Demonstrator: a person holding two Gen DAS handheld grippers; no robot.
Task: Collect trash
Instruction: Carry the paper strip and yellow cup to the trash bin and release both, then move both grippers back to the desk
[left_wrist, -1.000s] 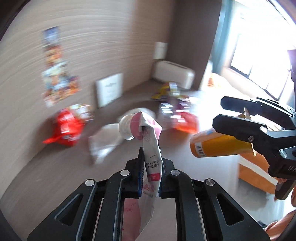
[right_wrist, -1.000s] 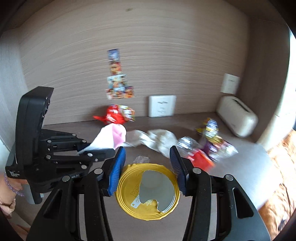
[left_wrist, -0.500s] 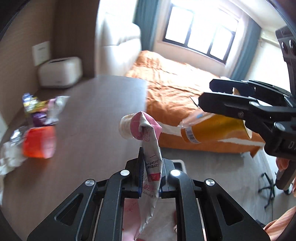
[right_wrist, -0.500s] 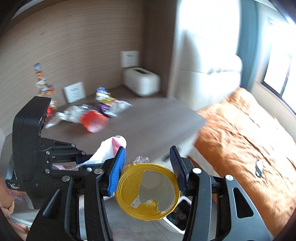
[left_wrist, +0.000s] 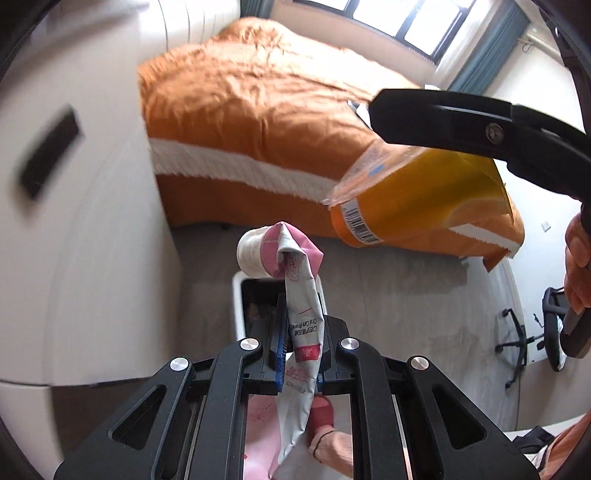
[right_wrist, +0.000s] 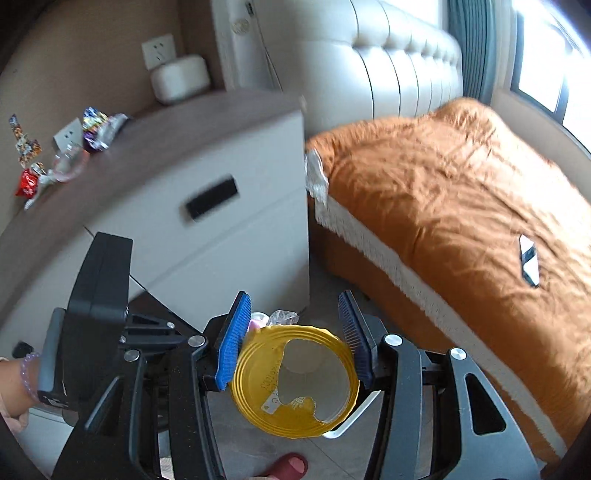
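My left gripper (left_wrist: 301, 332) is shut on a pink and white toothpaste tube (left_wrist: 295, 266), whose capped end sticks up past the fingertips. Under it on the floor stands a white trash bin (left_wrist: 238, 299) with a dark inside, partly hidden by the tube. My right gripper (right_wrist: 295, 332) is shut on an orange plastic cup with a torn yellow foil lid (right_wrist: 295, 376). The left wrist view shows that orange cup (left_wrist: 417, 195) at upper right, under a black finger (left_wrist: 461, 122) of the right gripper. The left gripper's body (right_wrist: 99, 295) is at the left of the right wrist view.
A white drawer cabinet (right_wrist: 207, 206) stands to the left, with several wrappers (right_wrist: 99, 129) on its top. A bed with an orange cover (left_wrist: 258, 92) lies ahead, with a phone (right_wrist: 528, 262) on it. An office chair (left_wrist: 517, 339) is at right. A foot in a red slipper (left_wrist: 321, 410) is below.
Both grippers have swung away from the countertop with the wrappers and come down, each keeping its item. They now hang over the floor beside the bed, with the bin below.
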